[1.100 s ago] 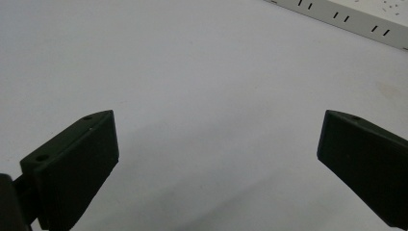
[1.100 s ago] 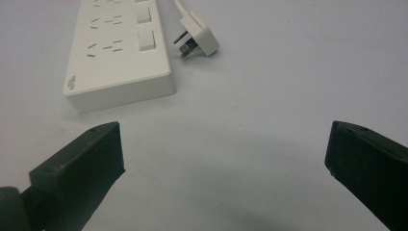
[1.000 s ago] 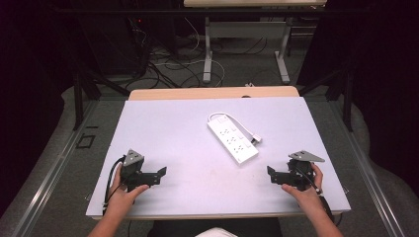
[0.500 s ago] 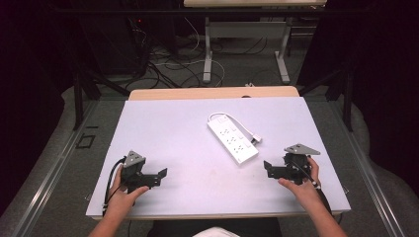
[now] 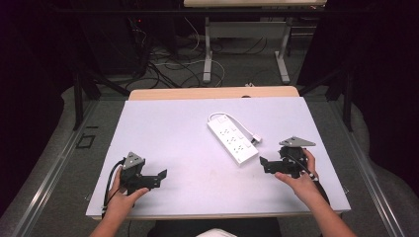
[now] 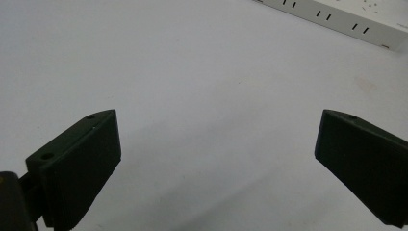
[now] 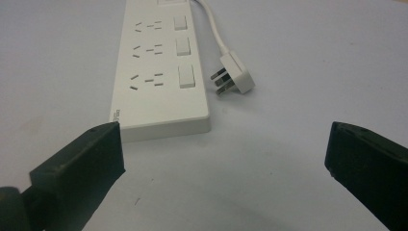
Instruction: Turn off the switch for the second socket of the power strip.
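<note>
Tongs, right and left, gape wide over bare table beside power strip.

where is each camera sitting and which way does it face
High view: above the person's side, looking forward and down at the table; both forearms, left gripper and right gripper show.
Left gripper view: rides the left gripper, low over the table, looking along its open jaws toward the power strip.
Right gripper view: rides the right gripper, facing the power strip's end and the plug between open jaws.
All three views share the power strip.
</note>
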A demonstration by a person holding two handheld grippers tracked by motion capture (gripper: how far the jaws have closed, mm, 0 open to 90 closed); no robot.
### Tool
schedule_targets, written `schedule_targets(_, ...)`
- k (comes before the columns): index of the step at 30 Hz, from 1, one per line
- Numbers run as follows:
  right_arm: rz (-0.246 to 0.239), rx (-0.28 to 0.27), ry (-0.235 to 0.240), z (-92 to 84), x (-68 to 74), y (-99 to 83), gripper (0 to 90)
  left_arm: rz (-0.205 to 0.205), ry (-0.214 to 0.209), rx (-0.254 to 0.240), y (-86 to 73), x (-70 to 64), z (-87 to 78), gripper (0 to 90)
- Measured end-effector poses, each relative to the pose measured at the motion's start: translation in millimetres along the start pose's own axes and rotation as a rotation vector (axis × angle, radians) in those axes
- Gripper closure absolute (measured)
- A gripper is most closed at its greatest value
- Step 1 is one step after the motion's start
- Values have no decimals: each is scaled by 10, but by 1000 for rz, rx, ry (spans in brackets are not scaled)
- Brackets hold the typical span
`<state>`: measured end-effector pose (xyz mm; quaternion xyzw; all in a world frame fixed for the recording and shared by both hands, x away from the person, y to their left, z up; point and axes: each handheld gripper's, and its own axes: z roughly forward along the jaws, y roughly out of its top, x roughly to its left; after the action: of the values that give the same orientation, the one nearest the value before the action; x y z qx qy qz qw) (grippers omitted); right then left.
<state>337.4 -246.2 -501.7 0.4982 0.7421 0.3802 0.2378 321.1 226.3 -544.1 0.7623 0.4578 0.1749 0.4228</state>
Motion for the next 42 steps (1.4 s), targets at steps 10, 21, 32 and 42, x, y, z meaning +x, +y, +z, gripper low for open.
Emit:
schedule_targets(10, -1, 33, 29, 31, 32, 148, 12, 11, 8, 3, -4, -1, 7, 28)
schedule_targets(21, -19, 71, 46, 79, 88, 271, 61, 12, 6, 14, -8, -1, -3, 31)
schedule_targets(32, -65, 138, 60, 150, 155, 416, 153, 2, 5, 10, -12, -5, -4, 34)
schedule_targets(42, -83, 148, 79, 220, 243, 561, 166, 9, 7, 7, -17, -11, 1, 35)
